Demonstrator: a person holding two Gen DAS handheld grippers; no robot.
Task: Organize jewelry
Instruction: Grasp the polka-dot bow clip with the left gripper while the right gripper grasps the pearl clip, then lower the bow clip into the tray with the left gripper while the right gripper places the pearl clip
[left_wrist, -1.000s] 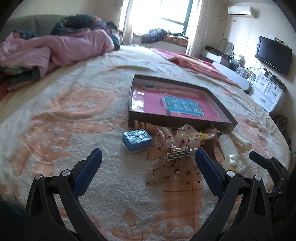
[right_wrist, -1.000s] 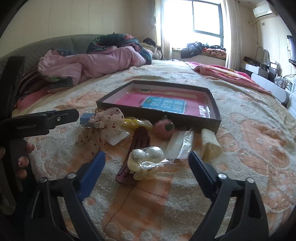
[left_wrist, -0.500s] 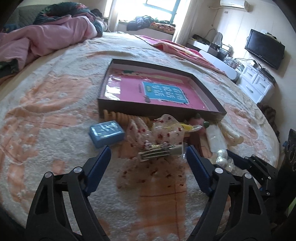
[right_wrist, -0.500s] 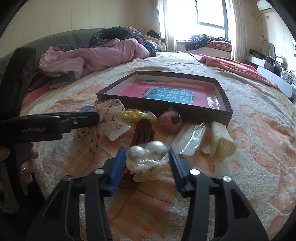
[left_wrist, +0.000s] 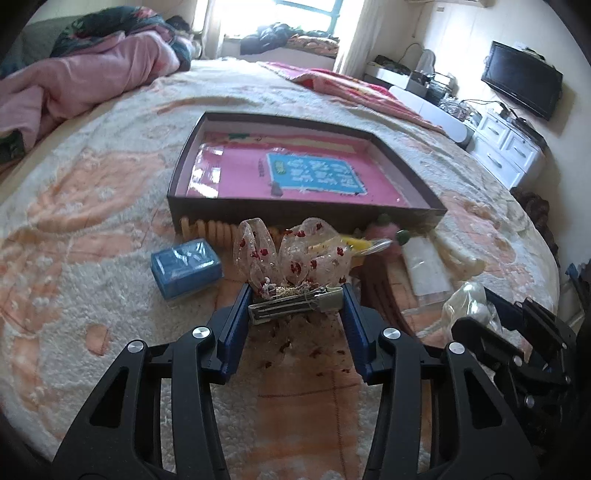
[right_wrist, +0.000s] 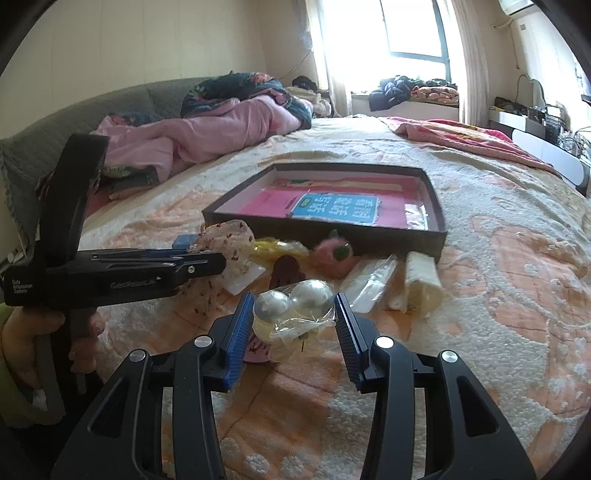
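A sheer bow hair clip with red dots (left_wrist: 295, 258) lies on the bed in front of the dark box tray (left_wrist: 295, 212). My left gripper (left_wrist: 295, 306) is closing on it, and its blue pads touch both ends of the bow's metal clip. In the right wrist view the left gripper (right_wrist: 207, 264) shows side-on, held by a hand. My right gripper (right_wrist: 291, 314) is shut on a clear bag of large pearl pieces (right_wrist: 308, 295), just above the blanket. That bag (left_wrist: 469, 306) and right gripper (left_wrist: 495, 306) show at the left wrist view's right edge.
The box tray (right_wrist: 369, 240) has a pink lining and a blue card. Before it lie a blue box (left_wrist: 186, 267), an orange coil tie (left_wrist: 210, 230), a pink plush strawberry (right_wrist: 334, 253), a dark red claw clip (right_wrist: 286, 269), a clear packet (right_wrist: 369, 280) and a cream roll (right_wrist: 421, 284).
My left gripper came forward and down over the bow, and its jaws narrowed onto the metal clip. My right gripper's jaws closed from wide open onto the pearl bag.
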